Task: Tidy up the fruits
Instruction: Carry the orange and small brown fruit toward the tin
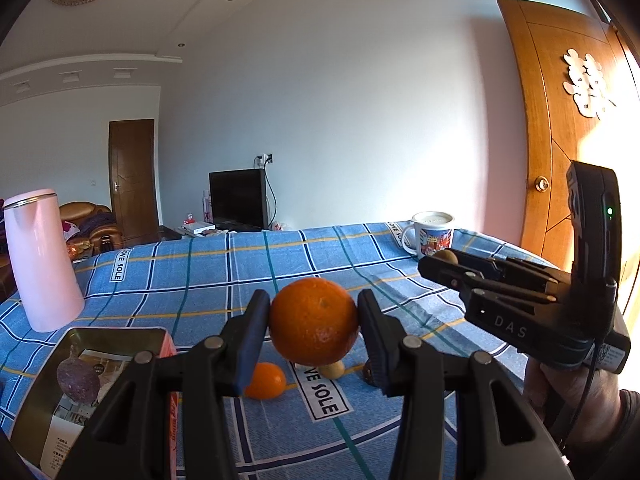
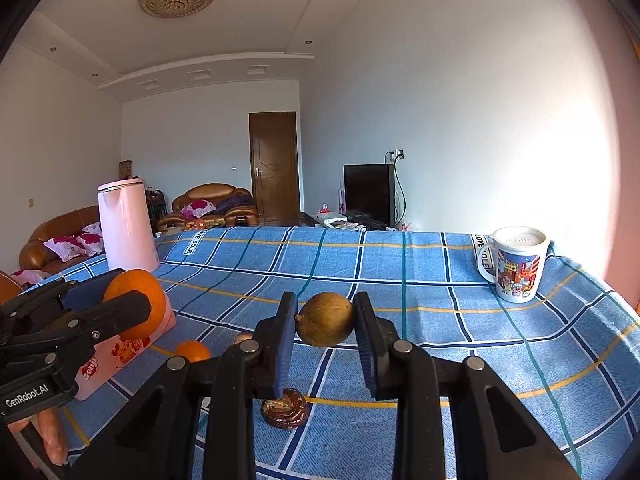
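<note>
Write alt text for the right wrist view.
The right gripper holds a small brown fruit above a blue checked cloth. At left, the left gripper holds an orange over a pink box; a mug stands far right.

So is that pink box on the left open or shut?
Open. In the left wrist view the pink box shows its shiny inside, with a dark purple fruit lying in it and no lid on top.
</note>
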